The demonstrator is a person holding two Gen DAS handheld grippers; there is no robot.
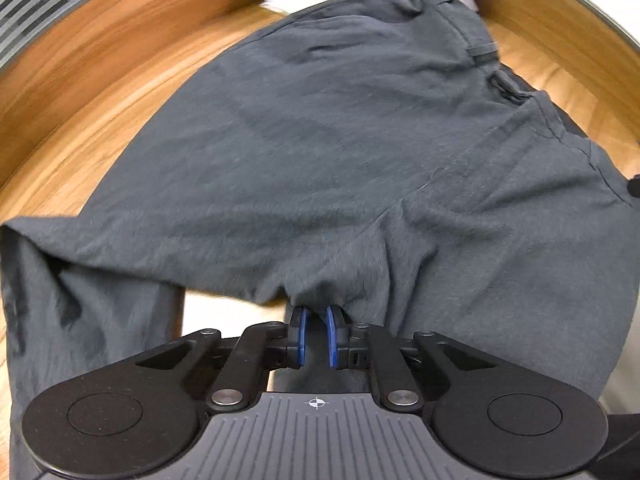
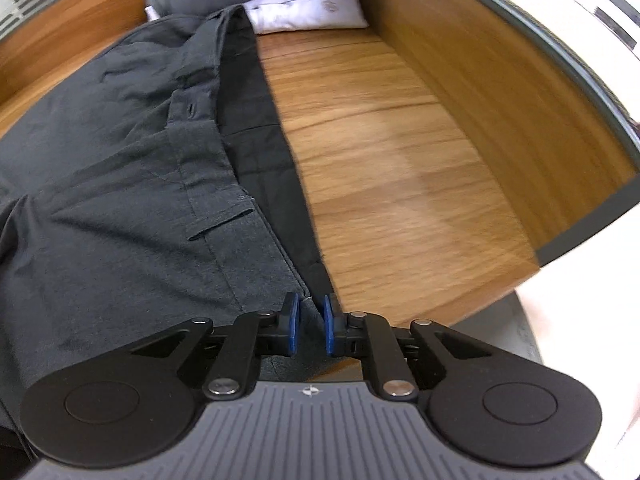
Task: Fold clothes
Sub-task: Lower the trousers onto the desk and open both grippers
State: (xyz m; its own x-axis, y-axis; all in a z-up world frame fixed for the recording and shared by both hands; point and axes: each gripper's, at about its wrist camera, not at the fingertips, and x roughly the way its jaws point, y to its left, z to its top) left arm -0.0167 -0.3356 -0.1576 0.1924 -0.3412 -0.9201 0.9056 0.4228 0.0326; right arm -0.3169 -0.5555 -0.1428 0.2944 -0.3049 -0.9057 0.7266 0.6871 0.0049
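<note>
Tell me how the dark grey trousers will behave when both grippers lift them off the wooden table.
The dark grey trousers will probably sag between the left gripper and right gripper, since the cloth already bunches at the pads. The leg draping off the table edge would likely swing. The thicker waistband may hold its line better.

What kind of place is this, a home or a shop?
Hard to say; probably a home or a practice room. Dark trousers lie spread on a wooden table, with folded clothes stacked at its far end.
</note>
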